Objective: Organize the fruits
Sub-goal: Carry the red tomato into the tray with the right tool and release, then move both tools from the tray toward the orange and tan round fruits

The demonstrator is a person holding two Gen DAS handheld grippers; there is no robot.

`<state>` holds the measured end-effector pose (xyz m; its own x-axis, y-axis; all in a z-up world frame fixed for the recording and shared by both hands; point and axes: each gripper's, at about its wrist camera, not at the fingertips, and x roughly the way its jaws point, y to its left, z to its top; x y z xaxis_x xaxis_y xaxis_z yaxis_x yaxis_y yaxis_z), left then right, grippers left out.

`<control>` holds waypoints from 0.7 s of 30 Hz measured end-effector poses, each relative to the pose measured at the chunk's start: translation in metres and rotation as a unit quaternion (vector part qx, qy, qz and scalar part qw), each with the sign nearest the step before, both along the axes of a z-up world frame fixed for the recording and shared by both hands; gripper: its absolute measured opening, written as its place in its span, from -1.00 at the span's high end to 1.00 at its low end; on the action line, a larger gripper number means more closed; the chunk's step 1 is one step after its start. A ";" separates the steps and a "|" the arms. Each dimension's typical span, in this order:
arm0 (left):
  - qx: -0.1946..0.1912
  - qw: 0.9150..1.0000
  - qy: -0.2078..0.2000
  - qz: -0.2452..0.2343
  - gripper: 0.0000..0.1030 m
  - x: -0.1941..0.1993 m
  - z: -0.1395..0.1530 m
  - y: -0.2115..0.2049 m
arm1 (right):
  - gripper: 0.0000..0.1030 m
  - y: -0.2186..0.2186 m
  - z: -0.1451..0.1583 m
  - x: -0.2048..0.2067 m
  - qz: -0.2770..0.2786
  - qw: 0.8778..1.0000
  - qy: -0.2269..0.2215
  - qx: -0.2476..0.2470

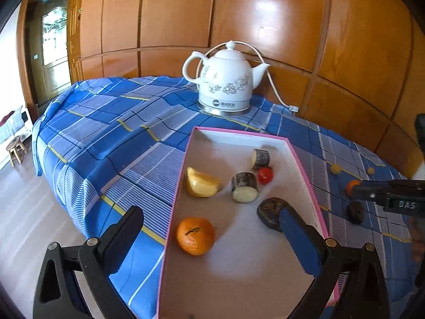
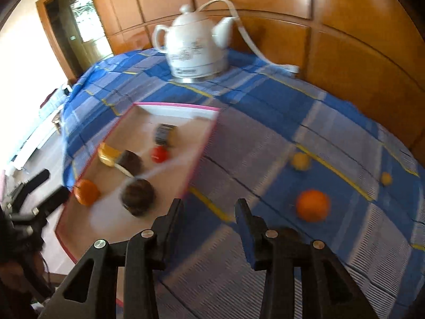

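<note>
Cloth left of pink-rimmed tray [image 1: 240,133] is bare; kettle [image 1: 225,79] and cord [image 1: 276,90] block behind it; loose fruit right.

I read this as a room in a home. Behind the table [image 1: 111,133] stands a wall of glossy orange-brown wooden cabinet panels [image 1: 172,13]. A blue plaid cloth [image 1: 87,122] covers the table, and a white ceramic electric kettle [image 1: 225,79] with a flower print sits on it, cord trailing. At left I see a glazed wooden door [image 1: 53,42] and a small wooden stool [image 1: 16,150] on a pale floor.
</note>
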<state>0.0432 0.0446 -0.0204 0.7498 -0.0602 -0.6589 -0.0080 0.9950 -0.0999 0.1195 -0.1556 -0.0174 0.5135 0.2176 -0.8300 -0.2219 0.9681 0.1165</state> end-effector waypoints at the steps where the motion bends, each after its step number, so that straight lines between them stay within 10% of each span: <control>1: 0.001 1.000 0.000 -0.004 -0.99 0.000 0.001 -0.003 | 0.20 -0.009 0.000 -0.003 -0.007 1.000 0.001 -0.004; 21: 0.040 0.992 -0.021 -0.120 -0.99 0.022 0.030 -0.085 | 0.18 -0.191 -0.028 -0.032 -0.198 0.978 0.049 -0.036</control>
